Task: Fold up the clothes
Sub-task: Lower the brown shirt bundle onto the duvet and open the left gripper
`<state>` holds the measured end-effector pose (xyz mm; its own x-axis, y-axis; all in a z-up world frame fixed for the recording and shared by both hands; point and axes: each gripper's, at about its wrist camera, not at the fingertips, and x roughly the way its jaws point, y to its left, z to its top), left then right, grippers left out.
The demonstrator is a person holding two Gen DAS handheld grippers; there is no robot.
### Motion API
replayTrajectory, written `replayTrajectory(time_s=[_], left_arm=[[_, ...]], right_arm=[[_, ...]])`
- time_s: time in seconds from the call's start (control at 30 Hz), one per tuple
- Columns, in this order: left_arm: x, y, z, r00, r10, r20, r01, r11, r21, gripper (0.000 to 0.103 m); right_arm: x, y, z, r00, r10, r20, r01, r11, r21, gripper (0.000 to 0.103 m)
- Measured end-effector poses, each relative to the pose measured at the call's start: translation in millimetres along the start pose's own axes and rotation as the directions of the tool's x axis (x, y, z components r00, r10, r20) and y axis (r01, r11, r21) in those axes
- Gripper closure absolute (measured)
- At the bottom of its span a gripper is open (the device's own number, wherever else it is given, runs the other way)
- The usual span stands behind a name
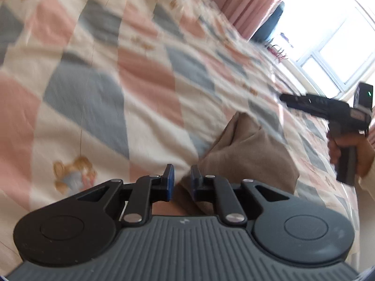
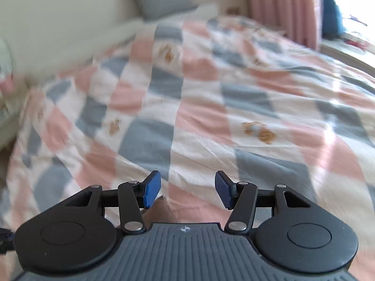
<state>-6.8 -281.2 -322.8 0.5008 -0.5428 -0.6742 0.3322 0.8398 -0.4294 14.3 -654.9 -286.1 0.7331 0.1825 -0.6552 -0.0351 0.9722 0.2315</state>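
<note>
The brown garment [image 1: 246, 157] lies bunched on the checked quilt of the bed [image 1: 145, 75], toward the bed's near edge as the left wrist view shows it, one end rising to a soft peak and the rest sagging down under the camera. It looks like a light, limp knit or woven cloth: it should drape and slump and not hold a shape, and it is neither fragile nor slippery, so a pinch on a hem, a cuff or a corner should carry it better than a grab at the bulky middle, which would only gather more layers. The left hand-held gripper [image 1: 181, 180] has its blue pads [image 1: 170, 182] drawn close with a narrow gap left; brown cloth sits right under and behind them, but whether any of it is pinched cannot be told. The right hand-held gripper [image 2: 187, 190] has its pads spread wide and holds nothing, pointing over bare quilt with only a sliver of brown showing below its left pad; in the left wrist view it hangs above the bed, held in a hand [image 1: 346, 149], well apart from the garment.
</note>
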Motion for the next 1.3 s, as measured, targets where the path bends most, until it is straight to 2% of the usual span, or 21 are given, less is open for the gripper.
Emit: replayTrajectory(time_s=[0.1,0.2,0.33,0.47,0.53,0.63,0.8,0.9,0.97,1.03,1.17,1.3], left_arm=[[-6.1,-23.6,-3.7,0.998,-0.05,0.032,0.045,0.99,0.13,0.093],[13.6,-39.6,-15.7,0.998,-0.061,0.016,0.057,0.977,0.206,0.093],[64.2,-28.5,-29.8,0.998,0.021,-0.053,-0.007,0.97,0.242,0.095],[71.5,-25.4,-30.6,0.997,0.045,-0.062,-0.025,0.957,0.29,0.096],[59.2,-26.9,-22.7,0.996,0.057,-0.064,-0.038,0.962,0.269,0.096],[31.8,-34.2,-14.1,0.996,0.065,-0.057,-0.05,0.972,0.23,0.095],[7.6,-68.2,-31.5,0.996,-0.034,-0.081,0.052,0.968,0.244,0.094],[24.9,-86.6,-56.4,0.99,0.01,-0.139,0.034,0.951,0.306,0.092],[44.4,-86.9,-67.0,0.975,0.086,-0.205,-0.022,0.955,0.296,0.09],[52.8,-86.8,-66.6,0.964,0.128,-0.233,-0.062,0.961,0.271,0.09],[43.7,-96.8,-50.5,0.946,0.199,-0.254,-0.128,0.954,0.269,0.09],[25.2,-109.7,-41.7,0.917,0.282,-0.283,-0.198,0.936,0.291,0.09]], right_arm=[[-33.8,11.7,-41.6,1.0,0.008,-0.007,-0.008,1.0,0.01,0.048],[-40.6,25.5,-79.7,1.0,-0.007,-0.029,0.007,1.0,0.006,0.048],[-10.0,35.0,-111.0,0.996,-0.08,-0.039,0.078,0.996,-0.049,0.049],[3.0,27.4,-103.9,0.994,-0.106,-0.025,0.107,0.994,0.009,0.049],[-11.1,29.5,-94.2,0.991,-0.136,0.01,0.136,0.991,0.01,0.049],[-40.2,29.2,-88.8,0.99,-0.135,0.051,0.134,0.99,0.033,0.05],[-52.7,34.3,-106.8,0.995,-0.095,0.009,0.095,0.995,0.019,0.05],[-32.1,34.1,-122.6,0.995,-0.078,-0.062,0.079,0.997,0.008,0.049],[-13.9,29.4,-131.1,0.991,-0.073,-0.111,0.075,0.997,0.018,0.049],[-9.0,26.8,-130.5,0.991,-0.063,-0.114,0.066,0.998,0.019,0.048],[-26.6,35.4,-117.1,0.988,-0.093,-0.12,0.095,0.995,0.018,0.047],[-53.0,47.8,-114.9,0.979,-0.11,-0.171,0.12,0.991,0.052,0.038]])
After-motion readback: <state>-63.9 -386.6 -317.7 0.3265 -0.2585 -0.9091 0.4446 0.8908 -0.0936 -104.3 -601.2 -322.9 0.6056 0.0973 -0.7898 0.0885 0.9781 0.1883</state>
